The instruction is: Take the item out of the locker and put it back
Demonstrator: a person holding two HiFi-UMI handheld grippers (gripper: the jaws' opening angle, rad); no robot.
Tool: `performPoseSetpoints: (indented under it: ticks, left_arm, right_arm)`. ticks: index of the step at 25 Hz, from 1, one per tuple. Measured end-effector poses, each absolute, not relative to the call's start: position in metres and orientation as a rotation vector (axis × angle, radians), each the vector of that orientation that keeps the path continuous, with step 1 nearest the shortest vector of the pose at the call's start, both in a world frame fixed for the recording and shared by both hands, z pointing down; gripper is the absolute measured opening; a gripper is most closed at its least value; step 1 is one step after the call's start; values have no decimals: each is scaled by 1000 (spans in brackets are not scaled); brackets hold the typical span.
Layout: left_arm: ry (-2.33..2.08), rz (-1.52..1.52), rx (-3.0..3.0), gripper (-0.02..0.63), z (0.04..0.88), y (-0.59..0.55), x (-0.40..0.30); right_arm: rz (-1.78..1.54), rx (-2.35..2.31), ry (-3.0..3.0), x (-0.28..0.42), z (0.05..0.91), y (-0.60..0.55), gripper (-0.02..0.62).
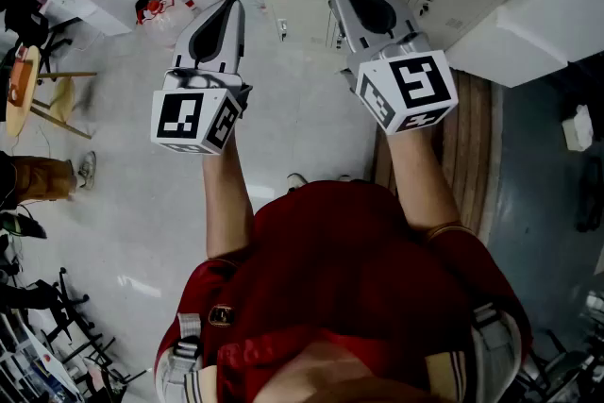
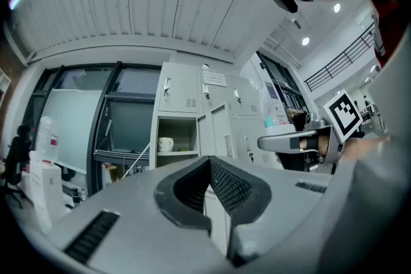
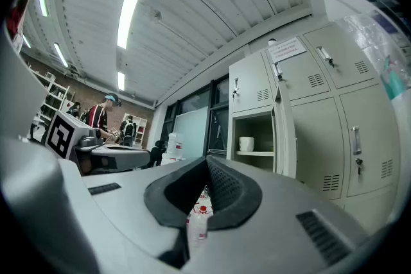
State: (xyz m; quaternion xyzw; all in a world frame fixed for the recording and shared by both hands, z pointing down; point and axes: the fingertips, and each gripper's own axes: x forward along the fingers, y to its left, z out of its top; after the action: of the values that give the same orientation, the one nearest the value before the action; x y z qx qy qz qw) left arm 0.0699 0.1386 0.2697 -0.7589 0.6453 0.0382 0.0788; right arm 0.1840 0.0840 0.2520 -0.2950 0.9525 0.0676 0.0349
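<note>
Left gripper (image 2: 210, 167): fingers pressed together, nothing held. Right gripper (image 3: 207, 165): fingers likewise closed, empty. Both are held side by side, well apart from the open locker (image 2: 156, 138). White mug (image 2: 166, 144) sits on the locker shelf, with the door (image 2: 216, 131) swung out beside it. Red-capped bottles (image 3: 201, 210) stand on the floor.

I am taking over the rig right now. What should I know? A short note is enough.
Left gripper: shut, empty, aimed toward the locker.
Right gripper: shut, empty, beside the left one.
Things: the door of one compartment stands open; a white cup sits on the shelf inside, apart from both grippers.
Done: only the door is open.
Left to do: take the cup out, then set it back on the shelf.
</note>
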Motion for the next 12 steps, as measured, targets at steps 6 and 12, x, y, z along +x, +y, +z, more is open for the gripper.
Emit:
performPoseSetpoints:
  ticks: [6,12]
  left_arm:
    - [1912,121,-2283,6,269,144,41]
    - [1887,138,-2310,6,269,151,10]
  right_arm:
    - [130,-900,2895,158,251,87,-3]
    - [81,-927,2872,137,245,87,-3]
